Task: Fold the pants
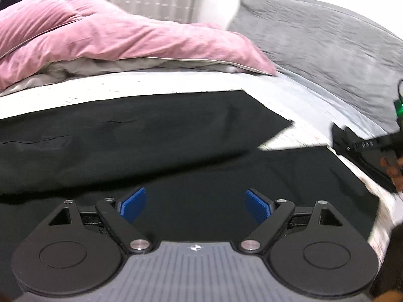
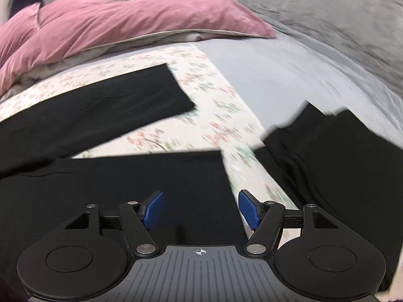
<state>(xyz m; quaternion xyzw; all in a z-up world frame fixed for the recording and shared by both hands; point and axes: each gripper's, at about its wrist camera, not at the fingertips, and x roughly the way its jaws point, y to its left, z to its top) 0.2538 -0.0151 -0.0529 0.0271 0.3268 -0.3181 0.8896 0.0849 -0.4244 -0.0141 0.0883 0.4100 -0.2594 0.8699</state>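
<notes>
While black fabric pants [image 2: 105, 176] lay flat on the bed [image 2: 277, 70], left gripper [image 1: 195, 202] and right gripper [image 2: 201, 206] fingers stood apart, empty.

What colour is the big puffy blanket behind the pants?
Pink. The blanket shows best in the right wrist view.

No readable text, label, brand or number is found; only small printed symbols are seen on both gripper housings.
</notes>
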